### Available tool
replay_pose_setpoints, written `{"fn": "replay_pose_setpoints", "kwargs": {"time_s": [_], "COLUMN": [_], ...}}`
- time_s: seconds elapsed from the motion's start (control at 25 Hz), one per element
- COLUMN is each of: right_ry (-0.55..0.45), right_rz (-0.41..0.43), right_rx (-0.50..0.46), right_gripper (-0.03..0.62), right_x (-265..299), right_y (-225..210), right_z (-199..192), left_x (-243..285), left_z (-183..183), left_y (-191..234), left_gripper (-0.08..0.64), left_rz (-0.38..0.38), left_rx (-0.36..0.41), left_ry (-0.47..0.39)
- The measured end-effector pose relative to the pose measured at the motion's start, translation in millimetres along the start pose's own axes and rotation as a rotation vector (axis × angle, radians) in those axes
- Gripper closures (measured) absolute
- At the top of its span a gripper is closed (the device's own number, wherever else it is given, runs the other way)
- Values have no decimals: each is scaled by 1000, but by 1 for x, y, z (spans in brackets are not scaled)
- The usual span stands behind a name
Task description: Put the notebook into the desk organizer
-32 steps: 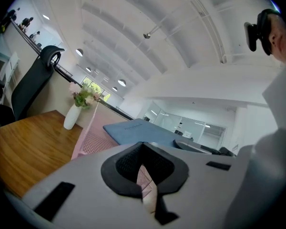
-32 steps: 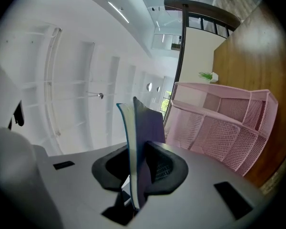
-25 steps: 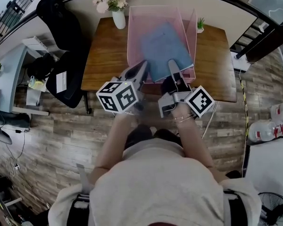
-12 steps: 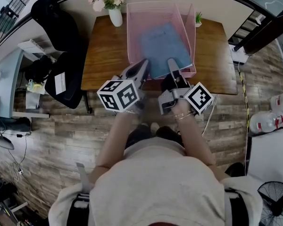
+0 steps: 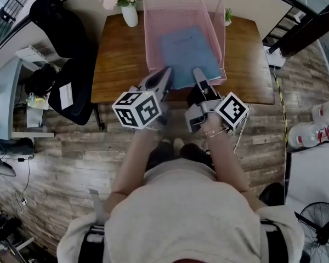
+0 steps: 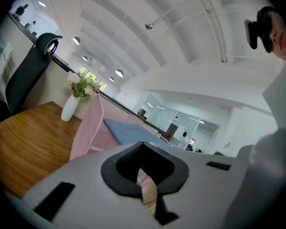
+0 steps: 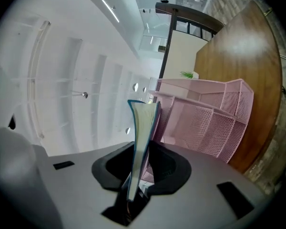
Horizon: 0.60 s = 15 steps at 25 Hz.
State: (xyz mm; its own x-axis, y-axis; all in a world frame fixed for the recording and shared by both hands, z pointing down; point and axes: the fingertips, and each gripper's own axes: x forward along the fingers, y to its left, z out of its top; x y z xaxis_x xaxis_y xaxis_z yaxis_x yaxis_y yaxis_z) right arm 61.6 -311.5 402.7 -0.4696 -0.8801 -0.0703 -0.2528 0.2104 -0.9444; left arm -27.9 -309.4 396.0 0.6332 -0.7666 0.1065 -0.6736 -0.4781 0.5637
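A blue notebook (image 5: pixel 187 53) lies flat inside the pink mesh desk organizer (image 5: pixel 151 37) on the wooden table (image 5: pixel 118 59), its near edge sticking out of the open front. My right gripper (image 5: pixel 200 76) holds that near edge. In the right gripper view the notebook (image 7: pixel 142 128) stands edge-on between the jaws, which are opening slightly while the pads still touch it. My left gripper (image 5: pixel 163 76) sits beside the notebook's near left corner, shut and holding nothing. The left gripper view shows the organizer (image 6: pixel 93 132) and the notebook (image 6: pixel 128 131) just ahead.
A white vase of flowers (image 5: pixel 129 14) stands at the table's back left, and a small potted plant (image 5: pixel 228 16) sits behind the organizer's right side. A black office chair (image 5: pixel 66 53) is left of the table. Wooden floor lies below the table's front edge.
The table and organizer sit slightly higher in the head view than before. Both grippers stay at the organizer's front, and the right one still has the notebook's edge.
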Motion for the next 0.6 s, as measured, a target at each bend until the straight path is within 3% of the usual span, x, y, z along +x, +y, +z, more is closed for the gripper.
{"fn": "replay_pose_setpoints", "kwargs": {"time_s": [0.28, 0.6], "right_ry": [8, -9], "right_rz": [-34, -4], "right_rx": [26, 47], "right_gripper": [512, 491], "right_x": [-3, -4], "right_y": [-14, -15], "right_z": [-7, -9], "left_x": [3, 3], "left_z": [-5, -5], "left_y": [-2, -2], "left_gripper": [560, 560], "left_rz": [-12, -16], "left_rx": [7, 7], "left_ry": [16, 13]}}
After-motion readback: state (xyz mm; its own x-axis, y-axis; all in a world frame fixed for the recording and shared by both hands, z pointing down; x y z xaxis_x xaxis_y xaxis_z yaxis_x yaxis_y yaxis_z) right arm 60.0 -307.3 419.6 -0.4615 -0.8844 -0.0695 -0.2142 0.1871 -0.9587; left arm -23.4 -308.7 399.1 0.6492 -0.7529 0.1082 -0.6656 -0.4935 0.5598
